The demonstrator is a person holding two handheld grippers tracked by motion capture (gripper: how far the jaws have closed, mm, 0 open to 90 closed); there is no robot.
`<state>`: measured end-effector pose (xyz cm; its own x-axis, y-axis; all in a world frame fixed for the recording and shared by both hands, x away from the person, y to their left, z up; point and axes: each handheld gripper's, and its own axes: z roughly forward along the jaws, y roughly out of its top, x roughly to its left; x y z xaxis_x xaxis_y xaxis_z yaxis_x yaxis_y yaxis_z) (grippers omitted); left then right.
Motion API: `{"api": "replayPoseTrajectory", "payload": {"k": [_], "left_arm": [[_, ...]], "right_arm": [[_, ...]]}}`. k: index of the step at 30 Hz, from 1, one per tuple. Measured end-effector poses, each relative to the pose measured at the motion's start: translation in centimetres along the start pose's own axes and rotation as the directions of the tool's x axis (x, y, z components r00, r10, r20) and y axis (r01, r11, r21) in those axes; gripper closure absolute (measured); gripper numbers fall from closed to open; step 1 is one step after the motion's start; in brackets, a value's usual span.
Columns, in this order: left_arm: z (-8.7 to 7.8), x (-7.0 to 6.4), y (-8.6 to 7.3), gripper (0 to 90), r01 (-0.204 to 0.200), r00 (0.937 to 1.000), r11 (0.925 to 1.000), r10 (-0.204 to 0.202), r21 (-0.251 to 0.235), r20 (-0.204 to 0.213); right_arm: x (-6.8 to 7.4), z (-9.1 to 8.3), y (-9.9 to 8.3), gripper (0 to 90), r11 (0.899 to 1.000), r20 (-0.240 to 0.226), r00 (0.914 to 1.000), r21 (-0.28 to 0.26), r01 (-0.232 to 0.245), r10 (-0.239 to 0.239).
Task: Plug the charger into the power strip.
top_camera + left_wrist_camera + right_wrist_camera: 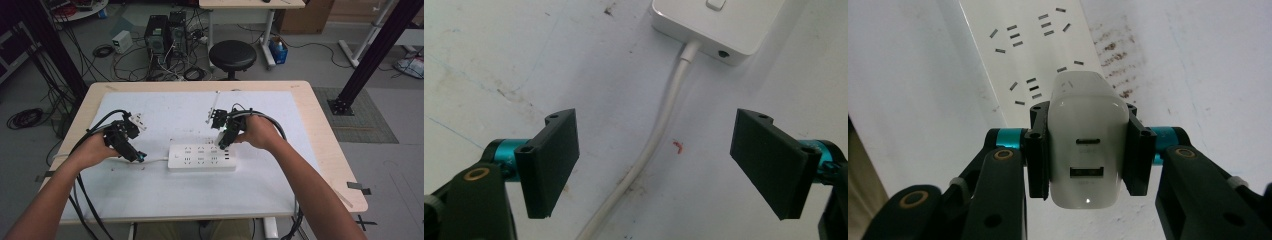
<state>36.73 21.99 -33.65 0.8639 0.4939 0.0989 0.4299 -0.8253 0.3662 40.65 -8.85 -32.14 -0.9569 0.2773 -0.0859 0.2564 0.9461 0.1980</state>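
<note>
Cluttered lab floor, cables and a black stool (232, 56) in the upper frame. Bench (150, 200) with white cover, lower centre. White power strip (201, 157) lies mid-frame, sockets up. Right tongs (1087, 150) clamp a white USB charger (1087, 165) over the strip, probably lined up for plugging in. Left tongs (654, 160) stand wide, astride the strip's cord (659, 130), likely ready to steady it.

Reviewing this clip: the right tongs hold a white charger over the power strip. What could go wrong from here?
1. The power strip lies free; the left tongs are open astride its cable, not gripping it, so pressing may shift the strip.
2. The right tongs grip the charger only by its smooth sides; it could slip or tilt, and its prongs, hidden here, may miss the slots.
</note>
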Motion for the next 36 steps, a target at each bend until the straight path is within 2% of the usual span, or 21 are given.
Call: {"api": "replayPoseTrajectory", "payload": {"k": [3,4,9,10,11,14,15,17,19,21,23,25,26,27,28,30,31,32,33,35,36], "left_arm": [[0.3,-0.1,-0.2,19.7,0.013,0.9999,0.9999,-0.013,-0.006,0.001],[0.3,-0.1,-0.2,19.7,0.012,0.9999,0.9999,-0.012,-0.006,0.003],[0.3,-0.1,-0.4,19.7,0.010,0.9999,0.9999,-0.010,-0.004,0.004],[0.3,-0.1,-0.4,19.7,0.020,0.9998,0.9997,-0.020,-0.010,0.002],[0.3,0.0,-0.5,19.6,0.012,0.9999,0.9999,-0.012,-0.004,0.001],[0.3,-0.1,-0.7,19.6,0.026,0.9997,0.9996,-0.026,-0.014,0.001],[0.3,0.0,-0.7,19.6,0.019,0.9998,0.9998,-0.019,-0.009,0.000],[0.2,0.0,-0.9,19.6,0.021,0.9998,0.9997,-0.021,-0.008,0.000],[0.4,-0.1,-1.0,19.6,0.037,0.9993,0.9991,-0.037,-0.020,0.001],[0.4,0.0,-1.0,19.6,0.028,0.9996,0.9996,-0.028,-0.009,0.000],[0.5,0.0,-1.0,19.6,0.026,0.9997,0.9996,-0.026,-0.009,0.004],[0.6,-0.1,-0.9,19.6,0.027,0.9996,0.9996,-0.027,-0.012,0.005],[0.6,-0.1,-0.9,19.7,0.027,0.9996,0.9996,-0.027,-0.011,0.005],[0.6,-0.2,-0.8,19.6,0.021,0.9997,0.9997,-0.021,-0.008,0.007],[0.7,-0.2,-0.8,19.7,0.024,0.9997,0.9996,-0.024,-0.013,0.008],[0.6,-0.3,-0.9,19.7,0.019,0.9998,0.9998,-0.019,-0.009,0.009],[0.7,-0.4,-0.9,19.6,0.032,0.9995,0.9993,-0.031,-0.020,0.009],[0.7,-0.3,-1.0,19.7,0.021,0.9997,0.9997,-0.021,-0.012,0.010],[0.7,-0.3,-1.0,19.6,0.021,0.9997,0.9997,-0.021,-0.012,0.010],[0.7,-0.3,-1.1,19.7,0.022,0.9997,0.9997,-0.022,-0.012,0.011],[0.8,-0.3,-1.2,19.7,0.030,0.9995,0.9994,-0.030,-0.016,0.013]], "right_arm": [[0.5,1.2,1.0,62.0,0.998,0.002,0.9995,0.047,0.033,-0.033],[0.5,1.4,1.2,62.1,0.997,0.006,0.9988,0.052,0.049,-0.049],[0.6,2.1,1.9,62.0,0.996,-0.002,0.9978,0.058,0.066,-0.066],[0.6,2.3,2.1,62.0,0.995,0.001,0.9973,0.067,0.073,-0.074],[0.8,2.7,2.4,62.0,0.992,0.002,0.9952,0.081,0.097,-0.097],[0.9,3.1,2.8,62.1,0.988,0.005,0.9930,0.096,0.117,-0.118],[0.9,3.1,2.9,62.1,0.988,0.004,0.9926,0.099,0.120,-0.121],[1.0,3.3,3.1,62.1,0.982,0.008,0.9883,0.111,0.151,-0.153],[1.3,3.5,3.3,62.1,0.971,0.008,0.9799,0.140,0.196,-0.199],[1.5,3.6,3.6,62.2,0.958,0.015,0.9694,0.157,0.240,-0.245],[1.6,3.7,3.8,62.2,0.951,0.012,0.9641,0.171,0.260,-0.265],[1.6,3.8,4.1,62.2,0.948,0.013,0.9622,0.176,0.266,-0.272],[1.7,3.9,4.1,62.2,0.951,0.013,0.9651,0.174,0.256,-0.262],[1.6,3.9,4.2,62.3,0.948,0.013,0.9627,0.176,0.264,-0.270],[1.6,3.9,4.2,62.3,0.951,0.013,0.9668,0.186,0.248,-0.255],[1.6,4.0,4.3,62.4,0.953,0.011,0.9698,0.190,0.237,-0.244],[1.6,4.1,4.3,62.4,0.951,0.013,0.9695,0.200,0.237,-0.245],[1.7,4.2,4.3,62.4,0.951,0.014,0.9705,0.202,0.233,-0.241],[2.0,4.5,4.3,62.5,0.943,0.025,0.9651,0.219,0.249,-0.261],[1.9,4.5,4.4,62.5,0.942,0.024,0.9638,0.220,0.254,-0.265],[1.8,4.5,4.4,62.5,0.943,0.019,0.9664,0.224,0.246,-0.256]]}}
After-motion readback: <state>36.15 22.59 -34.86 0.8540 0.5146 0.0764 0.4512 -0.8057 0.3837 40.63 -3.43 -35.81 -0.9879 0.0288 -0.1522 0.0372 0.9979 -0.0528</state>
